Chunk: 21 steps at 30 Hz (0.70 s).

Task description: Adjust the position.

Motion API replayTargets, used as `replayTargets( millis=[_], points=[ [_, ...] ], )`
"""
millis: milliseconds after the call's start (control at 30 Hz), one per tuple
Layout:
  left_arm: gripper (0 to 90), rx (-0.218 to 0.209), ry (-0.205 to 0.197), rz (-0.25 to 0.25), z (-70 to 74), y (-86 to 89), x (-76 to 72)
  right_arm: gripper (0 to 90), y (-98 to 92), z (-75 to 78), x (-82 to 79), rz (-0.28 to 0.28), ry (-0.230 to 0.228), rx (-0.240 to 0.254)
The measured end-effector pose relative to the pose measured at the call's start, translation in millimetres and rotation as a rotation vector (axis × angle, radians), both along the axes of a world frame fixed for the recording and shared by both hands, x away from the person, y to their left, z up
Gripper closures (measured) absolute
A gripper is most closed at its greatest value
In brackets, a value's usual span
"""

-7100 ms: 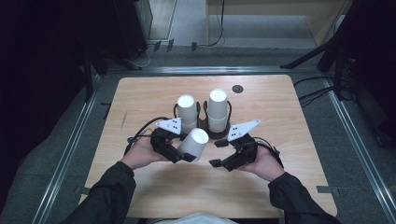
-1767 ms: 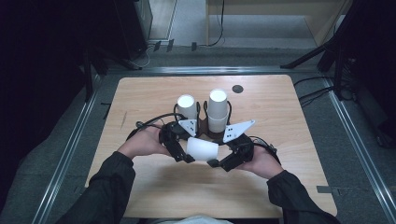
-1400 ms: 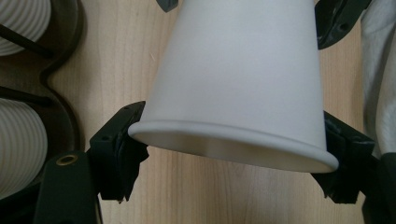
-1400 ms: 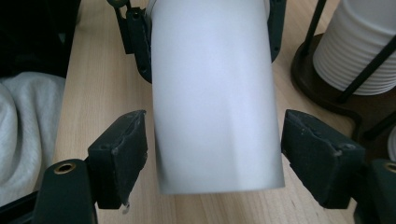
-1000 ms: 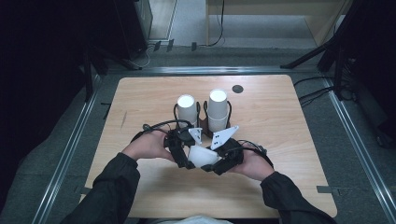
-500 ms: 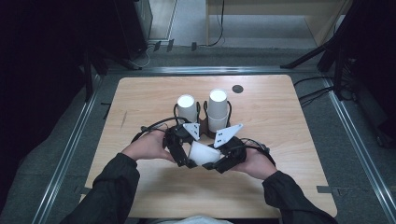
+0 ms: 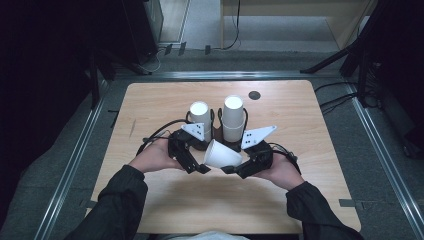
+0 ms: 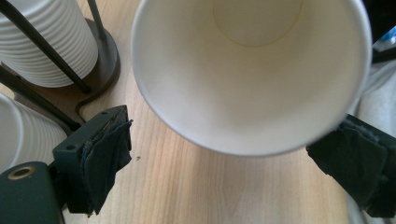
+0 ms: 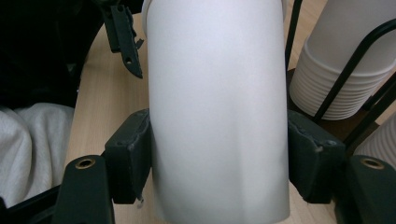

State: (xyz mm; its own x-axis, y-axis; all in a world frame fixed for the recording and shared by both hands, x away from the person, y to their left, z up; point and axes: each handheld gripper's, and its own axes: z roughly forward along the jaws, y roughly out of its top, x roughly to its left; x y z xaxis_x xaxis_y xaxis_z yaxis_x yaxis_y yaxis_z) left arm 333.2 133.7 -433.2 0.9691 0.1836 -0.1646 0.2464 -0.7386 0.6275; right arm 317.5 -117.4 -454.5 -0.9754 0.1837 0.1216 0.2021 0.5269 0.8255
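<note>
Wooden table (image 7: pixel 150 110) under us, two cup stacks (image 7: pixel 232 117) in a black rack at the far middle, our right gripper (image 7: pixel 235 170) clamped on a sideways paper cup (image 7: pixel 220 155) near centre, our left gripper (image 7: pixel 197 167) just let go, pads clear of the rim

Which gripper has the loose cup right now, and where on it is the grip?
The right gripper holds the paper cup by its side wall, one pad on each side. The left gripper has just opened; its pads stand clear of the rim.
</note>
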Motion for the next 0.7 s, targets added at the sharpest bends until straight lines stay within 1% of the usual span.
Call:
replayTargets(
  millis=[67,100,133,167,233,267,333,367,400,433,467,500,567,600,667,700],
  points=[
    [6.9,-0.004,-0.001,0.003,0.3,1.2,-0.4,31.8,-1.2,0.9,0.0,-0.001,-0.001,0.009],
    [6.9,-0.017,-0.003,0.017,0.0,2.8,-1.2,31.8,-3.2,2.6,0.3,-0.005,-0.003,0.023],
    [7.0,-0.017,-0.003,0.017,0.0,2.8,-1.2,31.8,-3.2,2.6,0.3,-0.005,-0.003,0.023],
    [6.9,-0.037,0.001,0.030,-0.3,4.7,-2.3,31.8,-4.8,4.3,0.4,-0.009,0.000,0.036],
    [7.0,-0.060,0.005,0.041,-0.7,6.7,-3.9,31.8,-6.3,6.0,0.5,-0.011,0.003,0.051],
    [7.0,-0.060,0.005,0.041,-0.7,6.7,-3.9,31.8,-7.0,6.8,0.7,-0.010,0.003,0.057],
    [7.6,-0.078,-0.006,0.063,-0.7,9.2,-7.4,31.8,-8.1,8.0,0.5,-0.011,0.002,0.068],
    [7.6,-0.078,-0.006,0.063,-0.7,9.2,-7.4,31.8,-8.7,8.6,0.2,-0.012,0.006,0.070],
    [7.6,-0.089,-0.014,0.070,-0.7,10.2,-8.7,31.8,-8.7,8.6,0.2,-0.012,0.006,0.070],
    [12.8,-0.104,-0.020,0.072,-0.5,11.8,-9.7,31.8,-9.4,9.2,0.2,-0.009,0.009,0.082],
    [15.2,-0.123,-0.029,0.081,-0.4,13.1,-11.5,31.8,-9.6,9.5,-0.1,-0.008,0.010,0.085],
    [15.3,-0.133,-0.033,0.087,-0.1,13.9,-12.4,31.8,-9.6,9.7,-0.1,-0.005,0.008,0.090],
    [15.2,-0.158,-0.007,0.090,-0.3,15.0,-12.2,31.8,-9.5,9.9,-0.8,0.001,0.004,0.095],
    [15.3,-0.170,-0.013,0.097,-0.5,15.0,-13.0,31.7,-9.2,9.7,-0.8,0.005,0.011,0.100],
    [15.2,-0.185,0.001,0.099,-1.1,14.0,-13.3,31.7,-8.9,9.5,-1.1,0.006,0.013,0.102],
    [15.3,-0.188,-0.003,0.101,-1.2,13.4,-13.7,31.8,-8.5,9.1,-1.2,0.009,0.013,0.104]
  ],
)
